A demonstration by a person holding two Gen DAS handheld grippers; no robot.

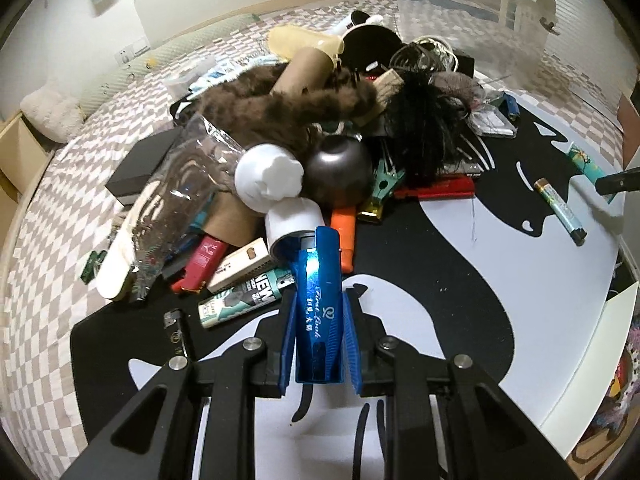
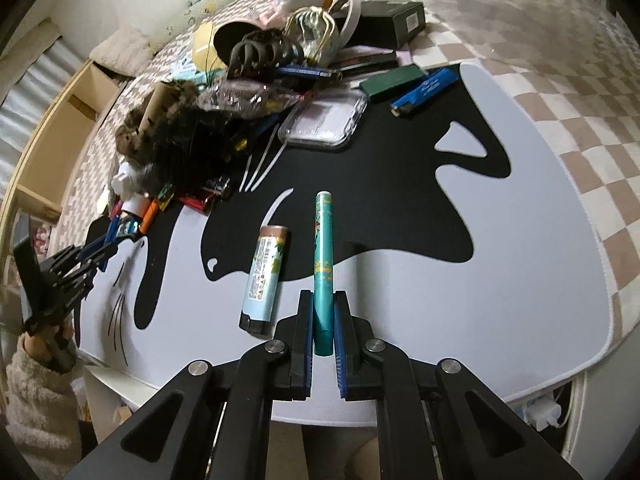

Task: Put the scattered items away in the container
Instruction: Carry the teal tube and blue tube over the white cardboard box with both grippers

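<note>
2 grippers are loaded: the left gripper (image 1: 320, 332) clamps a blue lighter (image 1: 320, 304), the right gripper (image 2: 323, 320) a teal tube (image 2: 323, 264). The clear container (image 1: 472, 12) sits beyond the pile (image 1: 304, 120); either slim item could slip mid-carry.

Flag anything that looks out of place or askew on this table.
Most items sit jumbled in one heap on the mat, not in the clear bin behind. A lighter lies apart. Left tongs grip a blue lighter; right tongs grip a teal tube.
</note>
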